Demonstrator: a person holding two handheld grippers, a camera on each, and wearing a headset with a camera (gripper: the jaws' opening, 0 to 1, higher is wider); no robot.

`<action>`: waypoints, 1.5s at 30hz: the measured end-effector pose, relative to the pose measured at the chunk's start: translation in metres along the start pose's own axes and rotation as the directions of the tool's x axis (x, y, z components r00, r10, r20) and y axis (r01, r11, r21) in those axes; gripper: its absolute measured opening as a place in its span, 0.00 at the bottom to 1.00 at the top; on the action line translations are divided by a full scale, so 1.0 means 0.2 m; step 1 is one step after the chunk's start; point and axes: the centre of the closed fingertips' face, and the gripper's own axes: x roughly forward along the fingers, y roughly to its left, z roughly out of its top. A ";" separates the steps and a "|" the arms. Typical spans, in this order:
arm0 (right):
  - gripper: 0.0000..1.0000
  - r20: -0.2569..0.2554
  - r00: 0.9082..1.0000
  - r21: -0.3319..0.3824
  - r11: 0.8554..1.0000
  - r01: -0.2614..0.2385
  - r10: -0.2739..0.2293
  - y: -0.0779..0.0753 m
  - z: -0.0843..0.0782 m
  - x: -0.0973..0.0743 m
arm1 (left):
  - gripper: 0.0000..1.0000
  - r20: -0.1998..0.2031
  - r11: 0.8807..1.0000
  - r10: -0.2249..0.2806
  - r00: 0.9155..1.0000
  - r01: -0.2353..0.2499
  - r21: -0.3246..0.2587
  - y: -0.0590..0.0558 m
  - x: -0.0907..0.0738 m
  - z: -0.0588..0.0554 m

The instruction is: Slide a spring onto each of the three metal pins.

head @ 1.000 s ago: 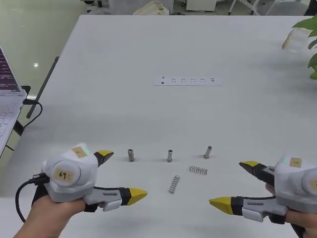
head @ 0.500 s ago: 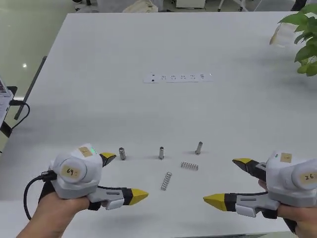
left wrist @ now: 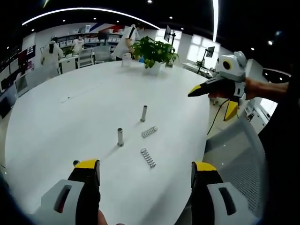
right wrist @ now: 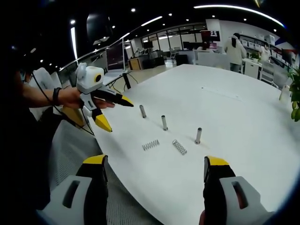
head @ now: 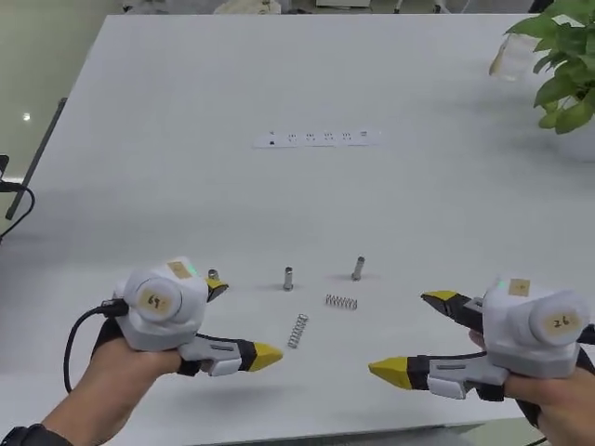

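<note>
The left gripper [head: 240, 321] and the right gripper [head: 412, 333] face each other, jaws spread wide, gripping nothing. Between their tips lie the near spring [head: 297, 331], close to the left gripper, and the far spring [head: 341, 301]. Beyond them stand the left pin [head: 213, 275], right beside the left gripper's upper jaw, the middle pin [head: 288, 278] and the right pin [head: 358, 268].

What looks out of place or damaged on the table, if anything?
Nothing stands out. The nearer spring and farther spring lie loose but unbent before the standing middle pin and right pin.

White table [head: 186, 111] — a power strip [head: 318, 138] mid-surface, 1 leafy plant [head: 558, 65] at its far-right edge.
</note>
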 end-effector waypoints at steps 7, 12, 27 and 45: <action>0.82 0.000 1.000 0.007 1.000 0.003 -0.003 0.01 -0.02 -0.01 | 0.74 -0.041 0.998 -0.053 0.998 0.054 0.028 -0.04 0.11 -0.02; 0.82 0.004 1.000 0.009 1.000 0.005 -0.005 0.01 -0.02 -0.02 | 0.72 -0.064 0.996 -0.082 0.995 0.084 0.033 -0.07 0.17 -0.05; 0.80 -0.003 1.000 0.028 1.000 0.004 -0.004 0.01 -0.04 -0.03 | 0.59 -0.090 0.995 -0.087 0.992 0.081 -0.061 -0.06 0.34 -0.17; 0.78 -0.022 1.000 0.043 0.999 -0.001 0.002 0.01 -0.08 -0.03 | 0.32 -0.108 0.996 -0.043 0.993 0.035 -0.076 -0.04 0.47 -0.22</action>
